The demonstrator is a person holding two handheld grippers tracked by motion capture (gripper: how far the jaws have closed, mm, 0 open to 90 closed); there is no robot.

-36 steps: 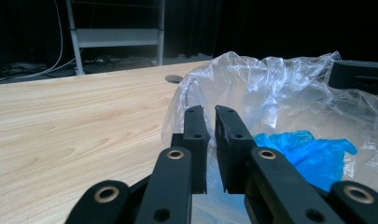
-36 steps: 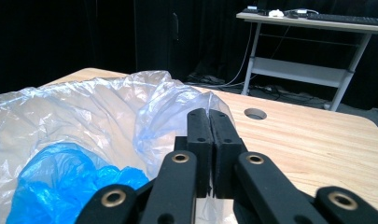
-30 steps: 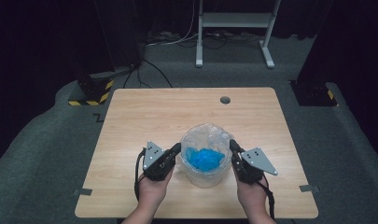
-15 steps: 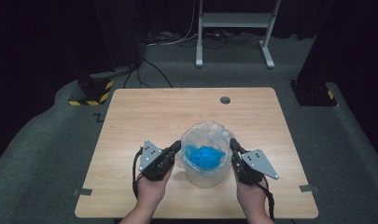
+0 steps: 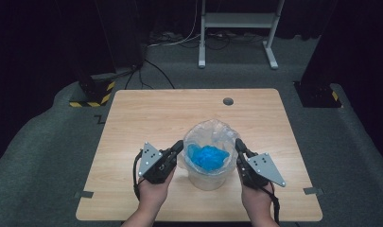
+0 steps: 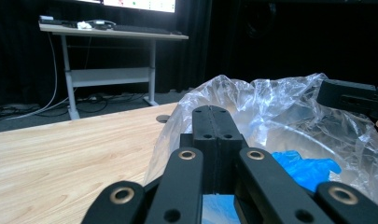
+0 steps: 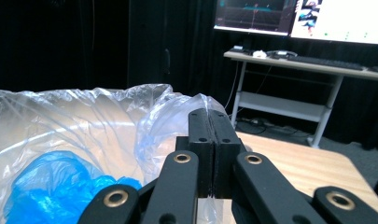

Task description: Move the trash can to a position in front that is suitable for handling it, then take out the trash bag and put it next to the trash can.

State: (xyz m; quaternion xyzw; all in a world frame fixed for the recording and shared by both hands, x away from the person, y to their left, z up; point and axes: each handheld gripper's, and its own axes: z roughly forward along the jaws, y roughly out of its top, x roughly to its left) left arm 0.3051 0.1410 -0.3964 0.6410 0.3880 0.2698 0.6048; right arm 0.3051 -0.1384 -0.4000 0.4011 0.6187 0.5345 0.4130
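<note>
From the high view: clear plastic bag [image 5: 209, 137] lines a clear container [image 5: 205, 177] near the front middle of the wooden table [image 5: 132, 118], blue crumpled stuff [image 5: 207, 157] inside. My left gripper [image 5: 178, 145] sits at the bag's left rim, my right gripper [image 5: 238, 144] at its right rim.

Left gripper view adds detail: jaws pressed together, bag film bunched right around the tips, so it looks pinched on the bag's edge. My other gripper's tip shows at far right.

Right gripper view: same story, jaws closed flat with film at the tips. It also shows a desk [image 7: 298, 63] with monitors [image 7: 298, 16] behind the table.
</note>
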